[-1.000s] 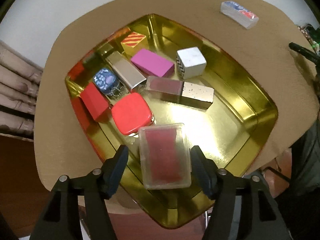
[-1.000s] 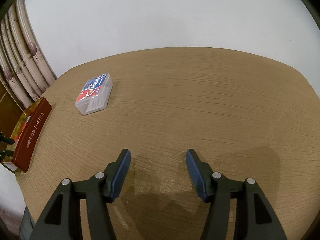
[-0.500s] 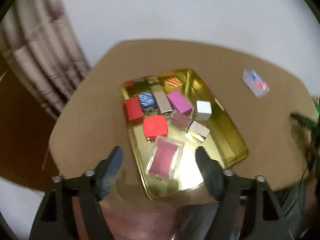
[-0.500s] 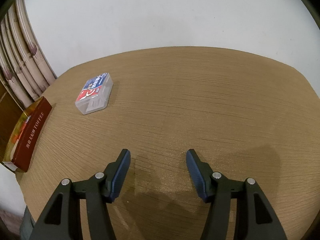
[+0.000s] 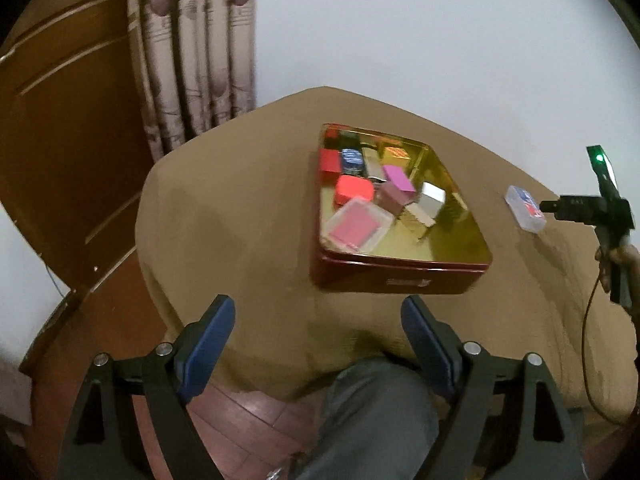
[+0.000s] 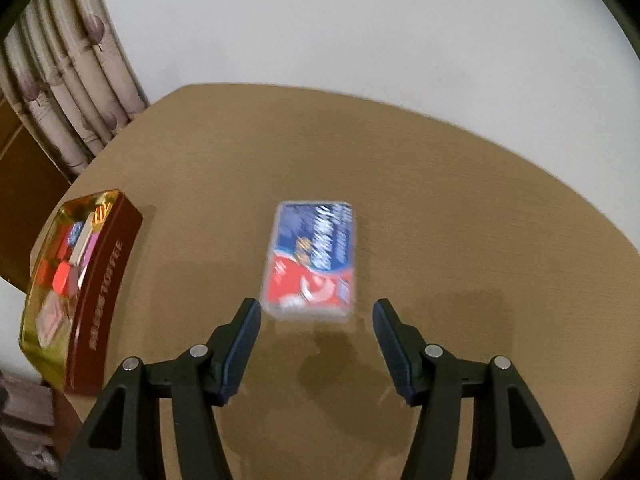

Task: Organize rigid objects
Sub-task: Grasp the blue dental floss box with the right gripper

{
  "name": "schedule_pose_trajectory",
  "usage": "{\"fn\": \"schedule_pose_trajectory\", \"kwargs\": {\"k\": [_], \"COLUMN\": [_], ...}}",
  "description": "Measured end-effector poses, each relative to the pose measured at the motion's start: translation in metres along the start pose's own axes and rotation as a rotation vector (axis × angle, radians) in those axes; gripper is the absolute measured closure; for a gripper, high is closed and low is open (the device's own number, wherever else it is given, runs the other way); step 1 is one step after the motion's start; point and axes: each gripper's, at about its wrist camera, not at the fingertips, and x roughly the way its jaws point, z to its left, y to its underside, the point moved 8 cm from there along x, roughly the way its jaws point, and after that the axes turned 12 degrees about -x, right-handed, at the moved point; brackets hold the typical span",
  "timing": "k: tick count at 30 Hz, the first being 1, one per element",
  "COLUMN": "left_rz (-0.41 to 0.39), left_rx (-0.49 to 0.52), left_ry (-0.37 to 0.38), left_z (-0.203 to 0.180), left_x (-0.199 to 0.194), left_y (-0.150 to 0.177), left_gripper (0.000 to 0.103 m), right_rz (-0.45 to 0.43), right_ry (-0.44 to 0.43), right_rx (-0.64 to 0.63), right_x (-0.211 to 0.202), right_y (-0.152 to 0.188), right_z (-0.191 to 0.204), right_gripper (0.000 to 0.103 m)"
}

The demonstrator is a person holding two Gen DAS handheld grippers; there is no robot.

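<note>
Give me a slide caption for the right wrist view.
Open right tool nears a clear card box on the table.

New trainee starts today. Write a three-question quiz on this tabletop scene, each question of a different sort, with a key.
1. True or false: the clear plastic card case with the blue and red label lies inside the gold-lined red toffee tin.
2. Multiple choice: what is between the fingers of the left gripper? A) the clear case with the pink insert B) the round-cornered red tin C) nothing
3. Fill in: the blue and red card case lies on the tan wooden table, just ahead of the ____ gripper.

Key: 1 false; 2 C; 3 right.
</note>
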Motion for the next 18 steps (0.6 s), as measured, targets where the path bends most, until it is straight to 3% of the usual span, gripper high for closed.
{"fn": "schedule_pose_trajectory", "kwargs": {"k": [6,12,16,18], "left_rz": [-0.003,0.019,0.049,0.065], "left_rx": [0.049,0.112,0.101,0.09], "left_ry": [-0.007,-0.004,-0.002,-0.003], "left_z": [-0.002,-0.01,-0.008,-0.006], "left_x": [0.008,0.017,0.024,0.027], "left_y": [0.007,0.016,0.019,0.021], "left_gripper": [0.021,0.021,0.021,0.021], "right_rz": [0.103,0.153,0.269,0.247], "right_ry": [0.099,0.095,0.072,0.066], "right_rx": [-0.015,0.033,0.056,0.056], "right_x": [0.034,0.05,0.077,0.079], "right_y": [-0.02,-0.035,-0.023,-0.024], "right_z": [0.0,-0.004,-0.006,-0.004], "right_gripper": [0.043,0.037,0.037,0.037]}}
